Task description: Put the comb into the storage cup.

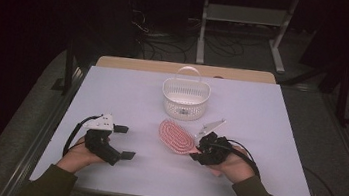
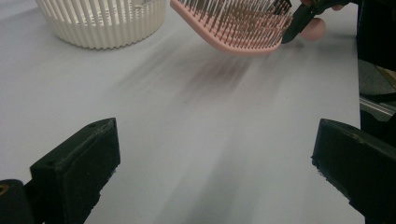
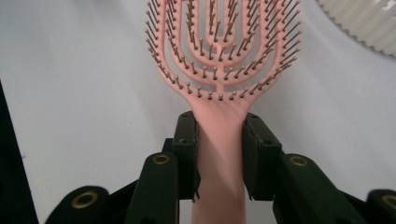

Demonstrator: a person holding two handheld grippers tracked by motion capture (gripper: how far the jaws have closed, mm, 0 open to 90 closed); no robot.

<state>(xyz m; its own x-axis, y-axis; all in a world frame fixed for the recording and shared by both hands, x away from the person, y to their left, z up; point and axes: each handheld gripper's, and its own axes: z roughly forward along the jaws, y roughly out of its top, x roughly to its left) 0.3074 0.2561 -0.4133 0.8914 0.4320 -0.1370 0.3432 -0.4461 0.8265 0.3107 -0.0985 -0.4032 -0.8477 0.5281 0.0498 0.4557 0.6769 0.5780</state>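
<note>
Between right gripper (image 3: pixel 219 140) fingers, unmarked pink hairbrush (image 3: pixel 224 56)

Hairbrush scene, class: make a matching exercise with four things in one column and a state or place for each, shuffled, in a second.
Things:
1. hairbrush
2. basket
3. left gripper
4. right gripper

States:
A. open, nothing between its jaws
B. white, standing beyond the brush
C. shut on a pink handle
D. pink, bristles up, held off the table

Pairs: 1-D, 2-B, 3-A, 4-C
</note>
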